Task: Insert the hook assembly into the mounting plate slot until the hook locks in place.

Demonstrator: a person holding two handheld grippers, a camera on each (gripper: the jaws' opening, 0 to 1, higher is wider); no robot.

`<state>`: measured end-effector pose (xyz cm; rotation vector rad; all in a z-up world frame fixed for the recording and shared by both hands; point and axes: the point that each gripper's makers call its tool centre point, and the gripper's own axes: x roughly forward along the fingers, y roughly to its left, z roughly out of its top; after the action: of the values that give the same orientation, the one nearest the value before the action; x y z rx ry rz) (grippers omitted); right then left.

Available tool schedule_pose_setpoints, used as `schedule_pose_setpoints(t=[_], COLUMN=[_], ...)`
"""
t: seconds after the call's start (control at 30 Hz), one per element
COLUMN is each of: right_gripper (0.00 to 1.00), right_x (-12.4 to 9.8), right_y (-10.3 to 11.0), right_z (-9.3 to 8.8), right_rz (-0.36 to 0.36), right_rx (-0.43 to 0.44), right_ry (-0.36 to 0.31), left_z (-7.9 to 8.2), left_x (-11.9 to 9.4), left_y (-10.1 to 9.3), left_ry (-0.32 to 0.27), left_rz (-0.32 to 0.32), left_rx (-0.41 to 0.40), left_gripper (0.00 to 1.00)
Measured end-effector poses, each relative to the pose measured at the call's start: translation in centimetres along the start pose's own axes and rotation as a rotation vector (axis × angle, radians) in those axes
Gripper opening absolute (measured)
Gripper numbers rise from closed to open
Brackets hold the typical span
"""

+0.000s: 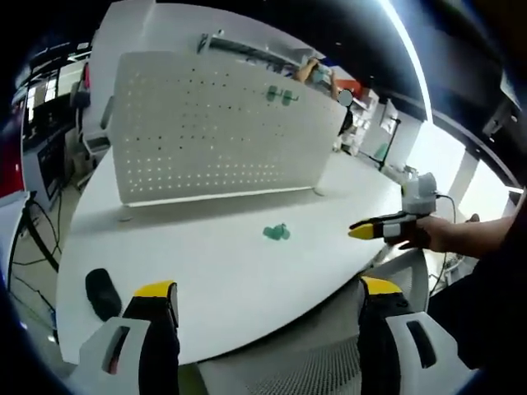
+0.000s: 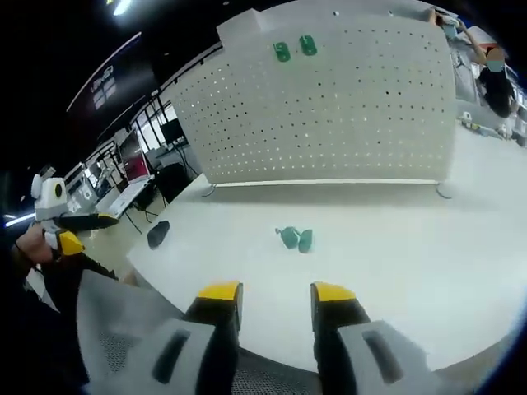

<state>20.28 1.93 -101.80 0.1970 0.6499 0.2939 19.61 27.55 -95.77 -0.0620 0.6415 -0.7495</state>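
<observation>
The small green plastic hook assembly [image 1: 277, 233] lies on the white worktop [image 1: 206, 271] before the upright white perforated mounting plate [image 1: 214, 123], the left claw [image 1: 268, 300] spread wide and empty. In the right gripper view it [image 2: 295, 239] rests apart from the released right claw [image 2: 276, 294], with two green hooks [image 2: 295, 48] already on the plate [image 2: 329, 107].

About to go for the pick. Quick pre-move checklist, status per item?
1. Loose green hooks free on the white table: ok.
2. Pegboard upright: ok.
3. Two green hooks already mounted near its top: ok; locked, cannot tell.
4. Left gripper open, empty: ok.
5. Right gripper open, empty: ok.
6. Black object at the table edge, away from the hooks: ok.
</observation>
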Motion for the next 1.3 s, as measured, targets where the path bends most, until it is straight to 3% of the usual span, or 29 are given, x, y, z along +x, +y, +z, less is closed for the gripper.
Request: schedule_pose_setpoints(t=[0.27,0.6,0.9,1.3], right_gripper=[0.30,0.28,0.26,0.24], right_x=[-0.4,-0.2,2.0,7.2], right_y=[0.2,0.1,-1.4,-2.7], right_z=[-0.6,0.2,0.5,1.0], right_rz=[0.017,0.029,0.019,0.020], right_rx=[-0.007,-0.012,-0.046,-0.134], right_ry=[0.027,0.033,0.071,0.151], left_z=[-0.7,-1.3,-1.1,-0.1], left_x=[0.3,1.1,2.1,3.5], left_y=[-0.4,-0.5,0.3,1.9], left_ry=[0.010,0.036,0.054,0.074], left_rz=[0.001,-0.008,-0.016,-0.019], left_rx=[-0.003,-0.002,-0.013,-0.012], left_gripper=[0.91,0.91,0.91,0.90])
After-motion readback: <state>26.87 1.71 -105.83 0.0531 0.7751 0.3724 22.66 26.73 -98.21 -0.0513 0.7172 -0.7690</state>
